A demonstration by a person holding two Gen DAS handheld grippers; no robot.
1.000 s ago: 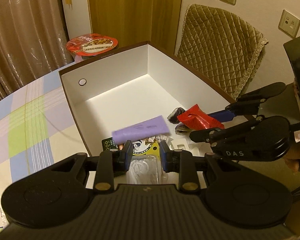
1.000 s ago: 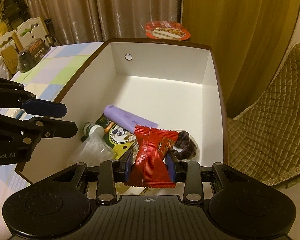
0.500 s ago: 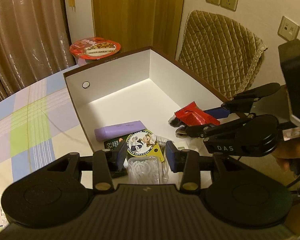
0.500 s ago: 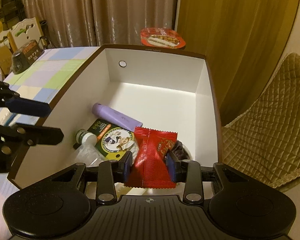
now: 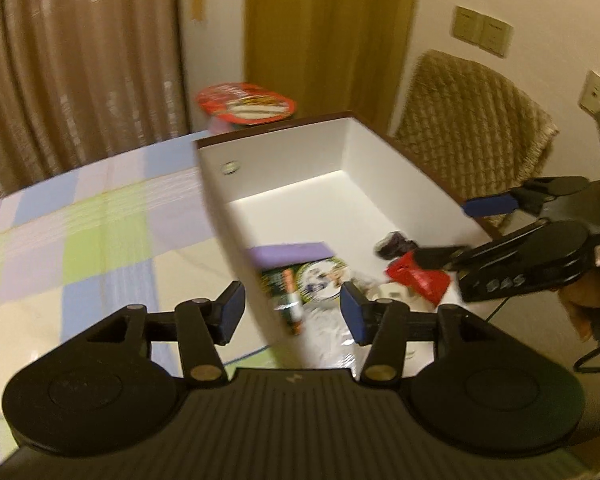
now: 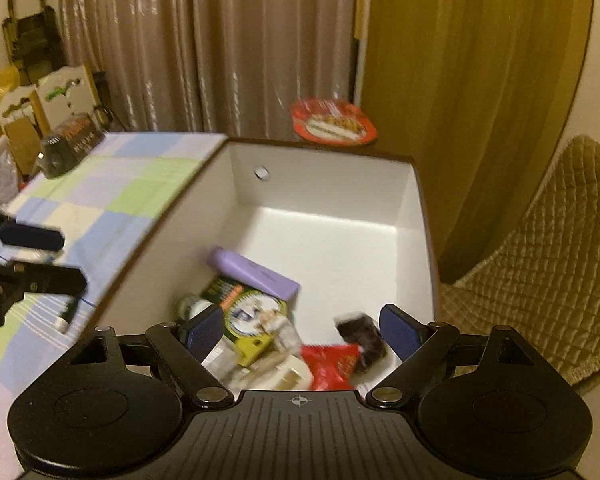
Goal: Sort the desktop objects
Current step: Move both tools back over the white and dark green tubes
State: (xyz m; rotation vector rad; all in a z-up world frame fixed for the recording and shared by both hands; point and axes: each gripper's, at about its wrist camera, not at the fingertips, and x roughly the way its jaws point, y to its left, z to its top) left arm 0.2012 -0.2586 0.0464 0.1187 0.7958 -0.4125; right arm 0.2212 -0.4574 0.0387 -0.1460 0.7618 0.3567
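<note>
A white box with a brown rim [image 5: 380, 168] [image 6: 324, 184] stands on the checked tablecloth. In it lie a purple tube [image 6: 256, 274] [image 5: 288, 254], a green packet with a round sticker [image 6: 244, 308] [image 5: 316, 280], a red snack packet [image 6: 332, 364] [image 5: 418, 278], a dark bundle [image 6: 360, 334] and a clear bag [image 5: 332, 332]. My left gripper [image 5: 292, 312] is open and empty over the box's near left wall. My right gripper [image 6: 300, 330] is open and empty above the red packet; it also shows in the left wrist view [image 5: 456, 232].
A red-lidded noodle bowl [image 5: 246, 104] [image 6: 332, 122] stands behind the box. A quilted chair [image 5: 472, 120] [image 6: 560, 272] is to the right. A dark cup [image 6: 66, 144] and bags sit at the table's far left. A small pen-like thing [image 6: 66, 316] lies on the cloth.
My right gripper opened and the red packet dropped into the box. My left gripper opened wide, let go of the clear bag and moved left over the box wall.
</note>
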